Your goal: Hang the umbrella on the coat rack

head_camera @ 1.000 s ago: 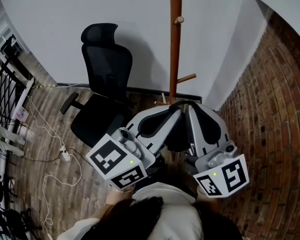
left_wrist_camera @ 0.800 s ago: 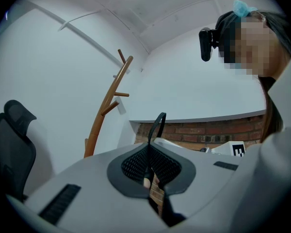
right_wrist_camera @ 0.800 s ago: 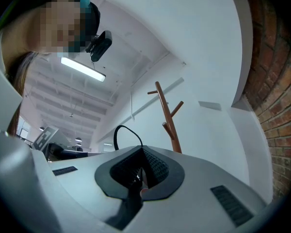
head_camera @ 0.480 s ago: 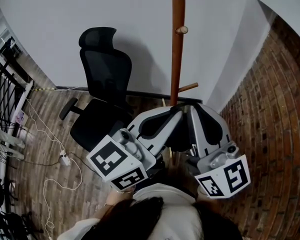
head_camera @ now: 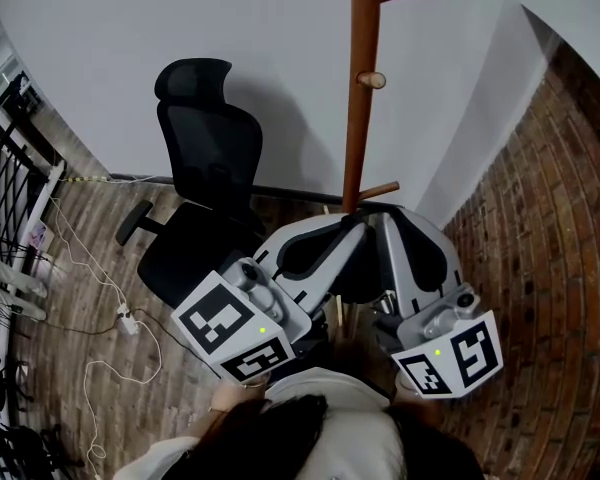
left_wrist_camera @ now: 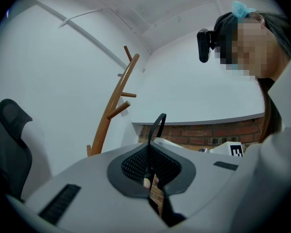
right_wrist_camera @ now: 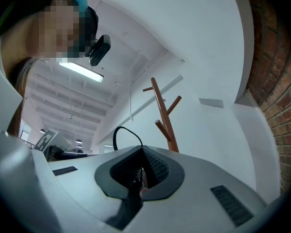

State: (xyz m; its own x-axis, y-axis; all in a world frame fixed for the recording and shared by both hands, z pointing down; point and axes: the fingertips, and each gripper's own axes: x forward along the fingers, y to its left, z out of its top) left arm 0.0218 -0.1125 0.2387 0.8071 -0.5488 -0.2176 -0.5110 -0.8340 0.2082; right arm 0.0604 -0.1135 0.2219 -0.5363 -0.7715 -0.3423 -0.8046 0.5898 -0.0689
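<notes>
The wooden coat rack (head_camera: 358, 118) stands by the white wall, with short pegs up its pole; it also rises beyond the jaws in the left gripper view (left_wrist_camera: 111, 113) and the right gripper view (right_wrist_camera: 165, 120). My left gripper (head_camera: 352, 226) and right gripper (head_camera: 385, 220) are held close together just in front of its base. A dark mass, probably the umbrella (head_camera: 360, 273), hangs between them, mostly hidden. The left gripper (left_wrist_camera: 148, 149) is shut on a thin black strap loop (left_wrist_camera: 157, 127). The right gripper (right_wrist_camera: 140, 155) is shut on the same kind of loop (right_wrist_camera: 123, 132).
A black office chair (head_camera: 205, 168) stands left of the rack. A white cable and power strip (head_camera: 128, 313) lie on the wooden floor. A brick wall (head_camera: 540, 218) closes the right side, and a metal frame (head_camera: 5, 168) stands at the far left.
The head view has tilted up, so more of the rack's upper pegs show. Both grippers stay shut and have barely moved.
</notes>
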